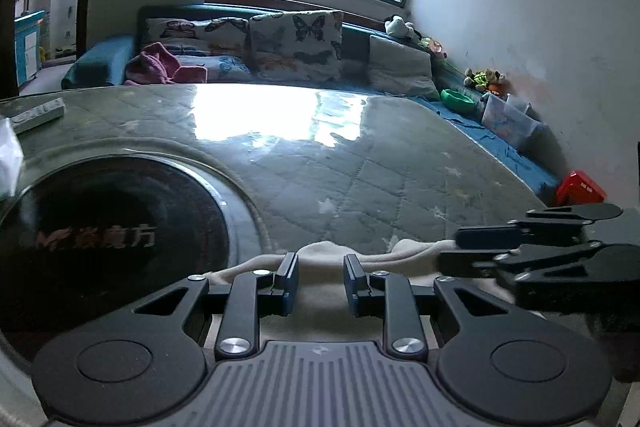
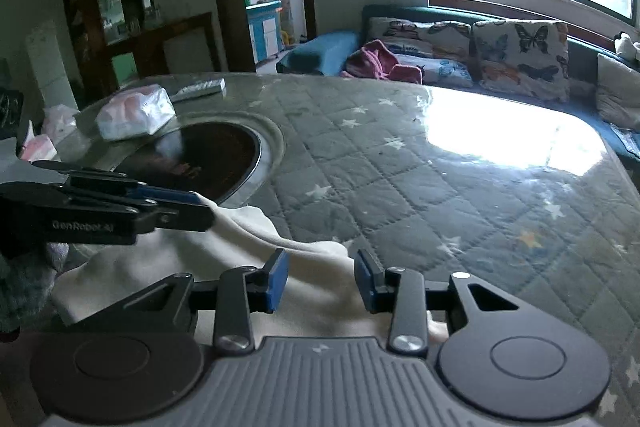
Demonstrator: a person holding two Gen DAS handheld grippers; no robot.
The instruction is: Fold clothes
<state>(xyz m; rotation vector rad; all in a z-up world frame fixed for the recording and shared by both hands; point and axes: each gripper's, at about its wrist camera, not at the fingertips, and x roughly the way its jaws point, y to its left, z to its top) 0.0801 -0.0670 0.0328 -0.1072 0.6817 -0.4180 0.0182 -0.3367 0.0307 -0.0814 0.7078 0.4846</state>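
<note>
Near edge of the surface (image 2: pixel 460 163): a cream garment (image 2: pixel 200 251) lies bunched, its long axis running left to right, directly under both grippers. Left gripper (image 1: pixel 321 281): jaws parted over the cloth, gripping nothing; seen side-on from the right wrist they look near-closed at the cloth's left end. Right gripper (image 2: pixel 322 281): jaws likewise parted above the right end. Farther off: a dark round inset (image 2: pixel 208 155), then a sofa (image 2: pixel 460 47).

Sitting on the quilted grey tabletop (image 2: pixel 400 163): one cream cloth garment (image 2: pixel 224 267), one grey remote (image 2: pixel 200 87), one white plastic-wrapped pack (image 2: pixel 136 113); two black grippers (image 2: pixel 322 281) (image 2: pixel 192 205) are hovering.
</note>
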